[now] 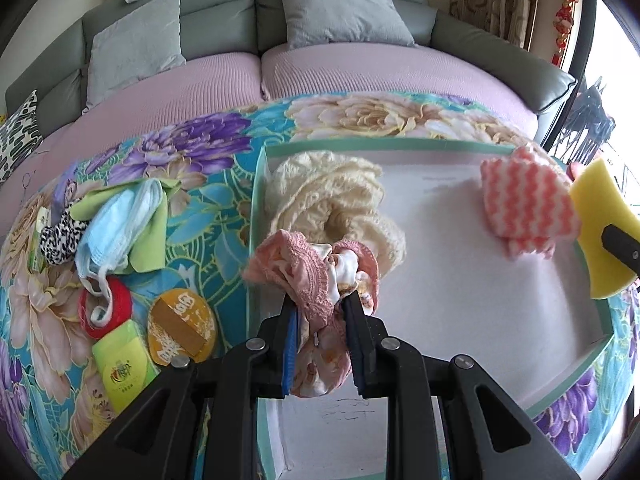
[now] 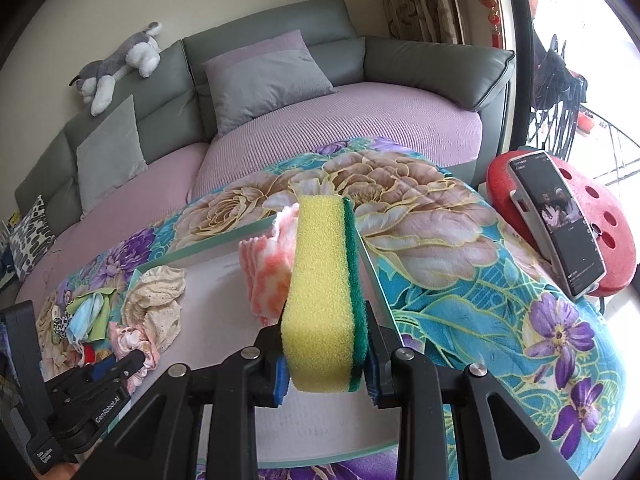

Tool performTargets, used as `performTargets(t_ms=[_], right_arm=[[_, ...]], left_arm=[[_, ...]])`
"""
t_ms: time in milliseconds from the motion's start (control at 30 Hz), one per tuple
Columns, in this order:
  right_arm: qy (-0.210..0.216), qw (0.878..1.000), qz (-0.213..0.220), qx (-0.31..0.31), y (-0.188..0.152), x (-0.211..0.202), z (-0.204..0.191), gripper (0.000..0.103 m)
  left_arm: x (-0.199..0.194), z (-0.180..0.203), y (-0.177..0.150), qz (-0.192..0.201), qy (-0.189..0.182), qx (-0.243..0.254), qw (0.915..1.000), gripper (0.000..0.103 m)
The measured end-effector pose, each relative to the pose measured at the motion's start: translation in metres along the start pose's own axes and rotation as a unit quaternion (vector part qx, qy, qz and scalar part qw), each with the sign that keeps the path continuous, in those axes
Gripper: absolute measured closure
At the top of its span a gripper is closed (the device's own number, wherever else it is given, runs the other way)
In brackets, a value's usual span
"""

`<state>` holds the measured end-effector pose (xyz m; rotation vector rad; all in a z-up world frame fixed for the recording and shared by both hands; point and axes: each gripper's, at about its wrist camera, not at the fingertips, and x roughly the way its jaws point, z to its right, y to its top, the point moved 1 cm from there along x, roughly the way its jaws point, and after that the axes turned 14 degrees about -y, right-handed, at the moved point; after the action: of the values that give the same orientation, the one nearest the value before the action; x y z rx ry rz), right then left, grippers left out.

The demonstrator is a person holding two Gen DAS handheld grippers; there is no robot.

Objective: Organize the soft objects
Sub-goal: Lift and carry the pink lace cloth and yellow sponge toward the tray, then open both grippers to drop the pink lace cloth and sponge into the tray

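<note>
My left gripper (image 1: 320, 312) is shut on a pink lace-trimmed cloth (image 1: 308, 276), held over the left side of a white tray with a green rim (image 1: 384, 145). Behind it in the tray lies a cream knitted cloth (image 1: 332, 196). A pink-and-white wavy cloth (image 1: 524, 204) rests at the tray's far right. My right gripper (image 2: 326, 364) is shut on a yellow sponge with a green scouring side (image 2: 320, 292), upright over the tray's right edge. In the left wrist view the sponge (image 1: 600, 220) shows at the right. The left gripper (image 2: 120, 364) and its pink cloth (image 2: 132, 340) appear at the right wrist view's lower left.
Left of the tray on the floral cover (image 1: 192, 216) lie a blue face mask (image 1: 116, 224), a green cloth (image 1: 156, 248), a leopard-print scrunchie (image 1: 60, 240), a red tape roll (image 1: 108, 308), a green packet (image 1: 120, 368) and an orange pouch (image 1: 182, 328). A phone (image 2: 556, 220) leans on a red stool (image 2: 600, 216). A grey sofa (image 1: 352, 12) stands behind.
</note>
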<state>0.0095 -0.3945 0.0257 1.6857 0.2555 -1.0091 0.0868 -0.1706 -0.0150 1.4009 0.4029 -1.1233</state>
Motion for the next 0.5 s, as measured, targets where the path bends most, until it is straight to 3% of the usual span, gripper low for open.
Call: performTargets(t_ms=[500], right_arm=[[-0.007, 0.999, -0.033, -0.007, -0.010, 0.023, -0.005, 0.072]], left_arm=[[0.010, -0.008, -0.001, -0.005, -0.002, -0.012, 0.9999, 0.079]])
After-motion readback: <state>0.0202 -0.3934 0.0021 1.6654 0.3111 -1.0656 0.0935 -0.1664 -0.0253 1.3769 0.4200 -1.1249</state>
